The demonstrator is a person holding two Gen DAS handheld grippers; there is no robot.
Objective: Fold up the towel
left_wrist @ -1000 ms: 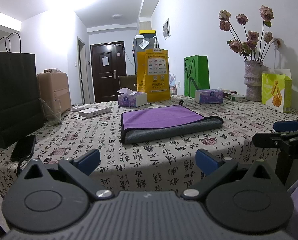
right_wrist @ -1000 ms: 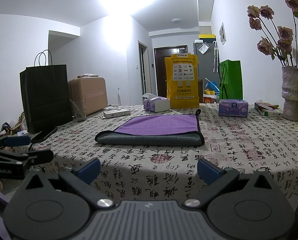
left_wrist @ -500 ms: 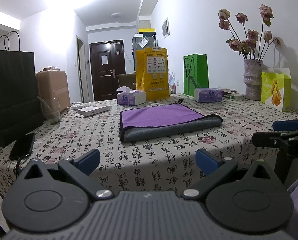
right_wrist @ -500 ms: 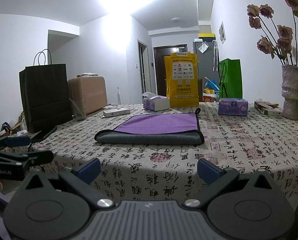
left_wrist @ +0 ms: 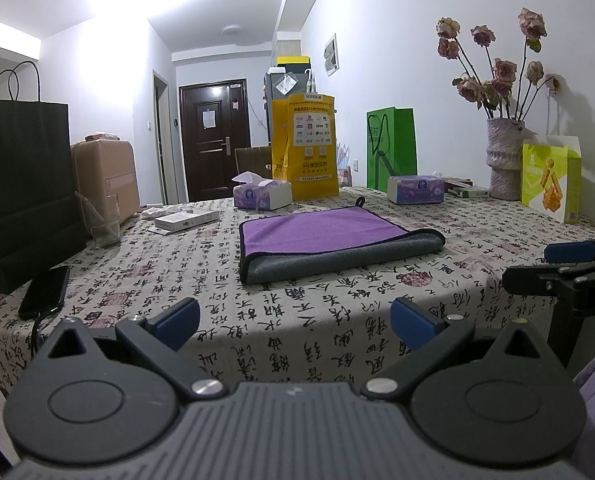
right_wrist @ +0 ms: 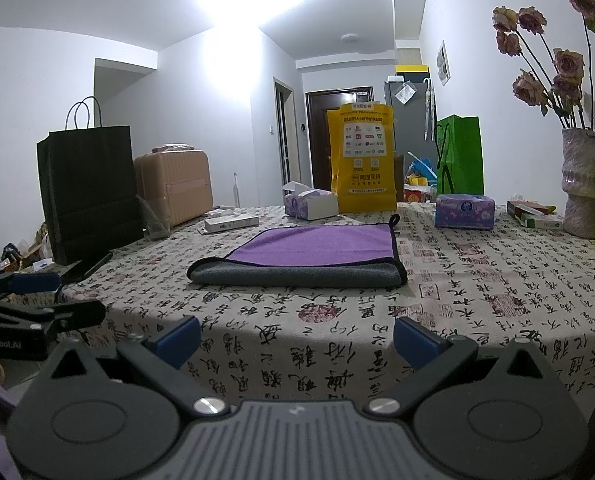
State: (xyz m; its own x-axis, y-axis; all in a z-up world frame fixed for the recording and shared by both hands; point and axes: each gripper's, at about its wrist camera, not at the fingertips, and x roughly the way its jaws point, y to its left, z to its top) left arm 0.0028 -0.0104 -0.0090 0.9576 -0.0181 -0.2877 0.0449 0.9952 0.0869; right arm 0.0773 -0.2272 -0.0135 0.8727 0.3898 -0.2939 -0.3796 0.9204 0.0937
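Both the left hand-held gripper [left_wrist: 293, 316] and the right hand-held gripper [right_wrist: 296, 336] hang wide open and empty off the counter [right_wrist: 497, 280] edge, well short of the towel [right_wrist: 301, 254] lying ahead, folded once; next, likely reach in for another fold.

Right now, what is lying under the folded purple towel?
The towel lies flat on the patterned tablecloth, grey side folded beneath the purple. Whether anything else is under it cannot be seen; the cloth covers that spot.

Left tool [left_wrist: 293, 320] wide apart, right tool [right_wrist: 295, 338] wide apart, both level
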